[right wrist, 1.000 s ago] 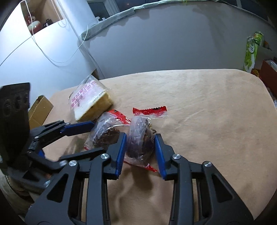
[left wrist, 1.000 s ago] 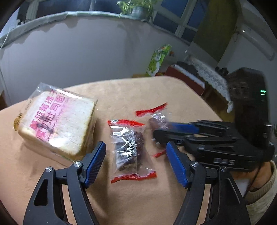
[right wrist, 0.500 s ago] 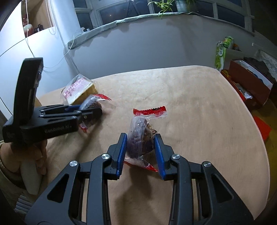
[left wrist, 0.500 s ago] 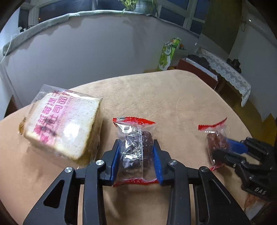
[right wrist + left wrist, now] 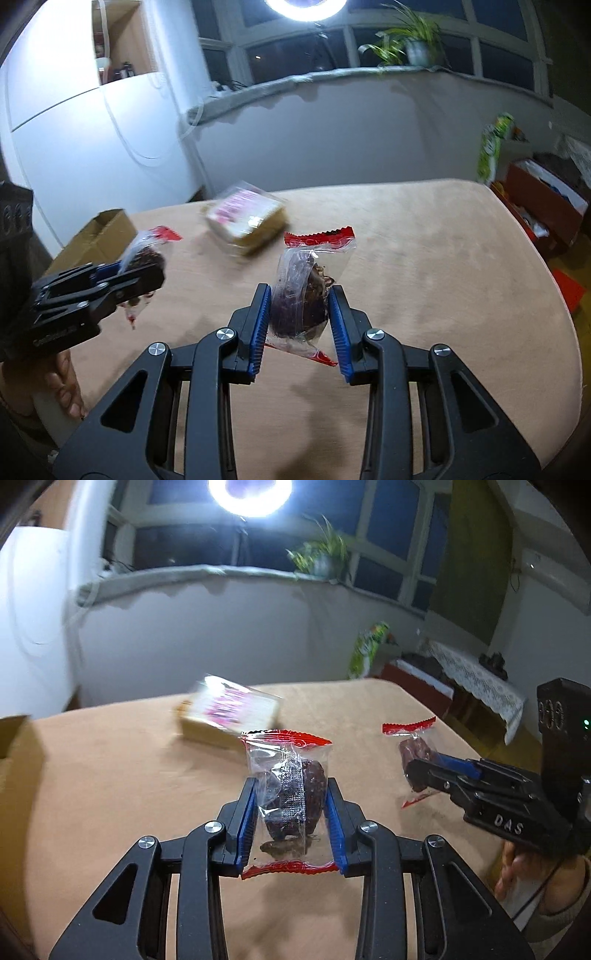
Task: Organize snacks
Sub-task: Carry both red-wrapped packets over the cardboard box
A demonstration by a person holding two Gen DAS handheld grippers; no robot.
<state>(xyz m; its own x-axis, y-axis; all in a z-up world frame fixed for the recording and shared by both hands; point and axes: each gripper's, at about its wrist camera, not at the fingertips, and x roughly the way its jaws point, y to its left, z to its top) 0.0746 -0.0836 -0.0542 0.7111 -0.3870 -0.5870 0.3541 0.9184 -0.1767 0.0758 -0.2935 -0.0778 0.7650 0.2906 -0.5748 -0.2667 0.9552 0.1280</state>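
My left gripper (image 5: 291, 805) is shut on a clear, red-edged packet with a dark snack (image 5: 291, 794) and holds it above the tan table (image 5: 110, 794). My right gripper (image 5: 300, 314) is shut on a second red-edged packet with a dark snack (image 5: 306, 295), also lifted. Each gripper shows in the other's view: the right one (image 5: 421, 775) at the right with its packet (image 5: 413, 749), the left one (image 5: 147, 277) at the left with its packet (image 5: 146, 254). A wrapped loaf of sliced bread (image 5: 229, 716) lies at the table's far side, also in the right wrist view (image 5: 245, 218).
An open cardboard box (image 5: 96, 236) stands off the table's far left edge; its corner shows in the left wrist view (image 5: 11, 734). A green bag (image 5: 369, 646) and a red box (image 5: 543, 206) sit beyond the right edge. A wall runs behind the table.
The left gripper closed on its packet. Both grippers then lifted their packets off the table and pulled back, so the bread now lies farther away.
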